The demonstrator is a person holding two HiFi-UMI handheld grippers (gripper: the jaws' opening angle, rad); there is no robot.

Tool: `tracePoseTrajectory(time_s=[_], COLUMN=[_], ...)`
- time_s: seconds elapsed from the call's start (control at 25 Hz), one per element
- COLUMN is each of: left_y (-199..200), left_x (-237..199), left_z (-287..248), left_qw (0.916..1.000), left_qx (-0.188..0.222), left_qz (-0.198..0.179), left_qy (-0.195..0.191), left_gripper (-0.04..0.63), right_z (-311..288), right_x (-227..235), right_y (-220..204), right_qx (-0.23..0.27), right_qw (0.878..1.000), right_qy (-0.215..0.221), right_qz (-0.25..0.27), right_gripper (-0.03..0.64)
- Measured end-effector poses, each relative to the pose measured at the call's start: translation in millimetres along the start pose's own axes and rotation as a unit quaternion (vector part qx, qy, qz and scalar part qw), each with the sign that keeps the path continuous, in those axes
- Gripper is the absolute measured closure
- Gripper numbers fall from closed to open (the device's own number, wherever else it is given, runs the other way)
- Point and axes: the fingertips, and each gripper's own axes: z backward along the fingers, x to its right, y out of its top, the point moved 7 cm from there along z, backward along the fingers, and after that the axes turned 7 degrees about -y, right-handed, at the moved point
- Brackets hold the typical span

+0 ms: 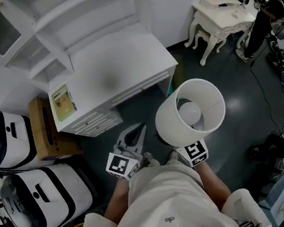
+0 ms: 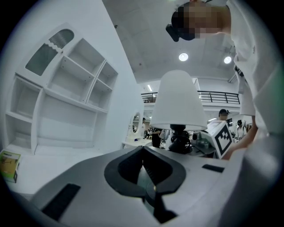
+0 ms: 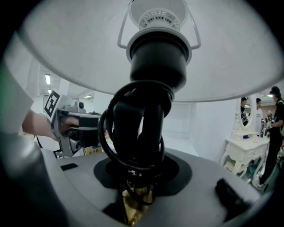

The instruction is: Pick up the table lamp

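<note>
Right gripper view: my right gripper (image 3: 137, 184) clamps lamp (image 3: 156, 66) low; left gripper (image 2: 143, 153) closed, empty; top-heavy, it could tip loose.

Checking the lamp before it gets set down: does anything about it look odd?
Only the cord: it is wound in loops round the stem of the table lamp, just above the right gripper.

The operator wore a pale short-sleeved shirt (image 1: 165, 203); grey, black-padded left tongs (image 1: 139, 131) and right tongs (image 3: 139, 177) each carried a black-and-white marker cube (image 1: 121, 166).
</note>
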Motion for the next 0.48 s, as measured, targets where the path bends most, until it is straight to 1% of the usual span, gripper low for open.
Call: tracePoseTrajectory(time_s=[0.48], left_y=[-4], left_x=[19], left_z=[-8], left_qw=[0.9999], left_qx=[-0.010], left_qz=[-0.004], left_qy=[0.008], left_gripper=[0.585], right_z=[-1], right_x=[11], right_y=[-12], right_qx=[0.007], right_qw=[1.000], right_qy=[0.005], right_qz=[0.003], right_gripper=[0.479])
